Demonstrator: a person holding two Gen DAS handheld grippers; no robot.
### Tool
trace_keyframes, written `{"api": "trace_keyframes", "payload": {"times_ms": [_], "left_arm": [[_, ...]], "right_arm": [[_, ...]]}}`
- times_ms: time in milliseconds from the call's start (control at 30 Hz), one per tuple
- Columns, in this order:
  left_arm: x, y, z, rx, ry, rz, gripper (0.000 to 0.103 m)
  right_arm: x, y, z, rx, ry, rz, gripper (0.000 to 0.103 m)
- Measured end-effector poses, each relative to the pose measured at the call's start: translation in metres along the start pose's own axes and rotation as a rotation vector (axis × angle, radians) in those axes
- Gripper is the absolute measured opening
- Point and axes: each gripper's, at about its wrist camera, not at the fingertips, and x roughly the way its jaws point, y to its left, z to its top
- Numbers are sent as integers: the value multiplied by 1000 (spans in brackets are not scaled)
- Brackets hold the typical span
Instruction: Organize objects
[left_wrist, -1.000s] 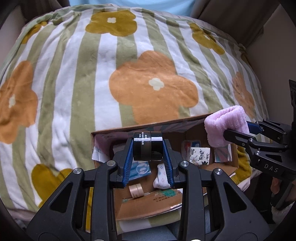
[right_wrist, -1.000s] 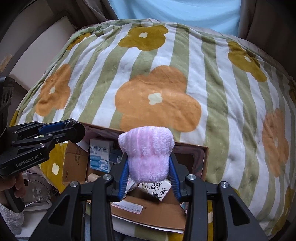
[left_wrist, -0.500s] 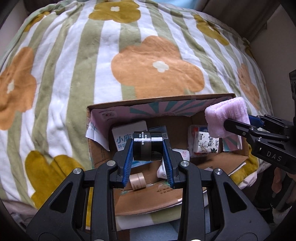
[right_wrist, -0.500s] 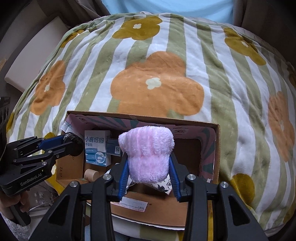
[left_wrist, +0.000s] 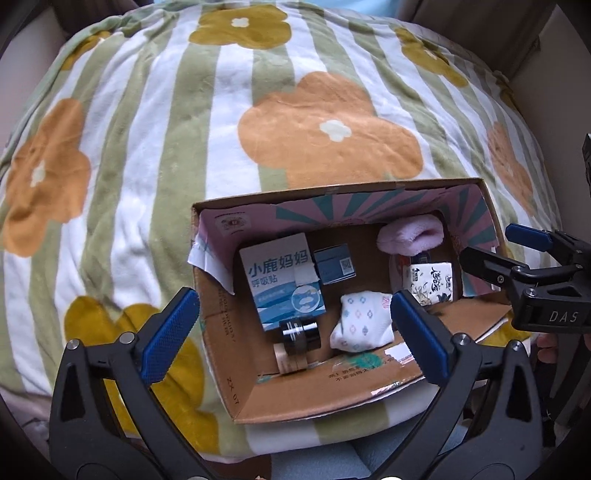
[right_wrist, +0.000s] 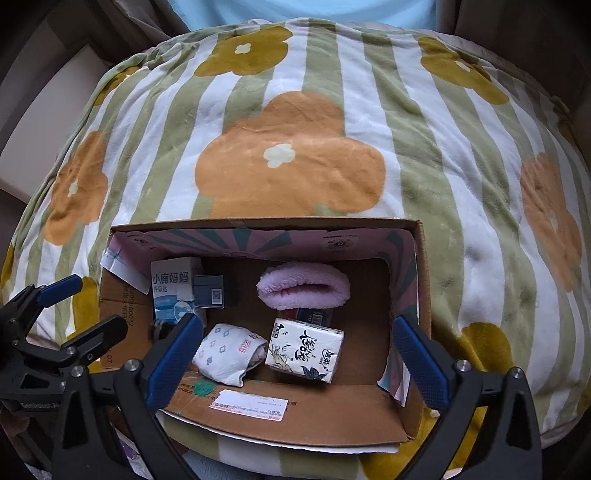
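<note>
Both grippers hanging above an open cardboard box (left_wrist: 221, 354) resting on a striped floral blanket (left_wrist: 155, 147).

Left gripper (left_wrist: 295, 332): jaws standing wide apart, having just been opening, nothing between the pads. Black round jar (left_wrist: 300, 334) now lying on the box floor directly below, leaning against a beige tape roll (left_wrist: 290, 362) and touching the lower edge of a blue-and-white carton (left_wrist: 282, 282).

Right gripper (right_wrist: 295, 358): jaws likewise spread wide, having just been opening, gripping nothing. Pink fluffy cloth (right_wrist: 303, 286) lying at the far wall of the box, released, partly covering a small dark packet under its near edge.

Also sitting in the box: a dark blue carton with a QR code (left_wrist: 334, 264) beside the blue-and-white one; a folded white patterned sock (right_wrist: 231, 350) near the middle; a tissue pack (right_wrist: 304, 350) just to its right, close to but not clearly touching it.

Fingers of a hand (left_wrist: 546, 347) showing under the right gripper's body in the left wrist view.
</note>
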Motion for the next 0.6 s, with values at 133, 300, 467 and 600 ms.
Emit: {"api": "trace_keyframes", "payload": {"times_ms": [133,300,467,600], "left_arm": [[-1,2,-7,-51,-11,-5,103],[-4,-4,-11,-65,-12,2,103],[-18,-8,-6,-88,-35,-8,103],[-40,-11,6,-100,-69,-4,103]], "right_arm": [[7,-3,-7,-29,16,-11,102],[5,-10,-16,6,27,-4,102],[-5,-9,-11,1,25,-9,102],[-26,-10,-1,8,-2,-4,102]]}}
